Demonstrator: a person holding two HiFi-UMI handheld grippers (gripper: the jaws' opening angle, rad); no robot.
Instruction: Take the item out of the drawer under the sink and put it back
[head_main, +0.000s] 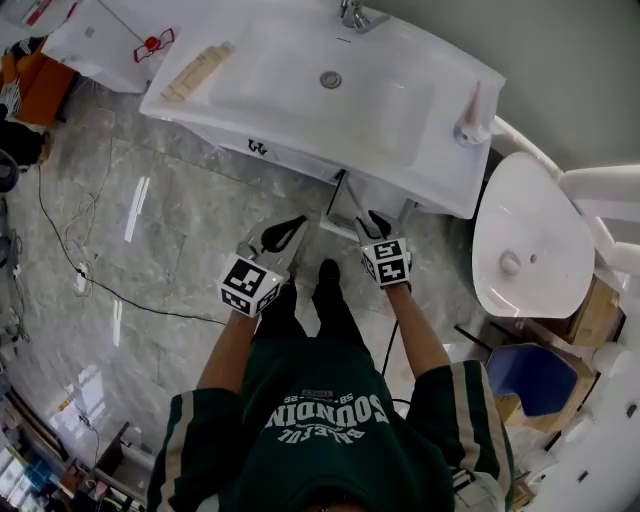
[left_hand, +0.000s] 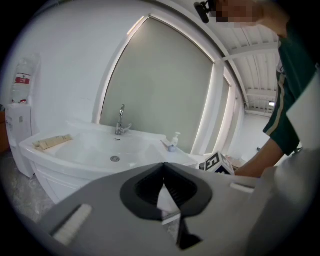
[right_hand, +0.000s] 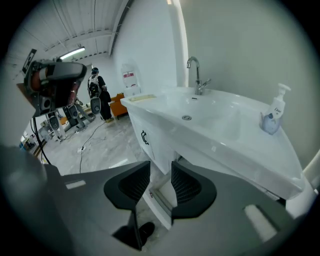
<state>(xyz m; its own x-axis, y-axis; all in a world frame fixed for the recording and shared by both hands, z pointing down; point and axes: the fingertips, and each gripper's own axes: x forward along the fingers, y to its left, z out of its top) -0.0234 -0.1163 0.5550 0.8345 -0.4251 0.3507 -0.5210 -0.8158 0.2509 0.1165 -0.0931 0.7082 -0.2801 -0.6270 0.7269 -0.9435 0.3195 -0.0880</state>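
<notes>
Nearest the camera, the right claw (right_hand: 160, 165) has its jaws parted with a clear gap between them and nothing in it. Through that gap, low in the middle of the right gripper view, the drawer (right_hand: 156, 204) stands pulled out from under the sink (head_main: 300, 90). The left claw (left_hand: 163, 167) is closed tip to tip and empty. In the head view it sits just left of the right one, both of them at frame centre above the person's shoe (head_main: 328, 270).

The item itself is hard to place. The part of the drawer that shows looks pale and bare, so the item probably lies deeper in, under the overhang of the sink, though this angle does not settle it.

The step in hand looks like the reach into the drawer. To do it well, the right claw should keep its jaws wide and go down over the drawer's front lip, not into it. It should stay below the underside of the sink, which hangs close above the opening. The wrist wants tilting until the item shows between the pads, and the jaws should shut only once both pads flank it. The closed left claw can press on the drawer front to stop it sliding while the right one works.

Farther off, the faucet (right_hand: 196, 75) and the soap dispenser (right_hand: 272, 117) stand on the sink's back edge, well clear of the reach. A beige ribbed object (head_main: 198, 70) lies at the basin's upper left in the head view.
</notes>
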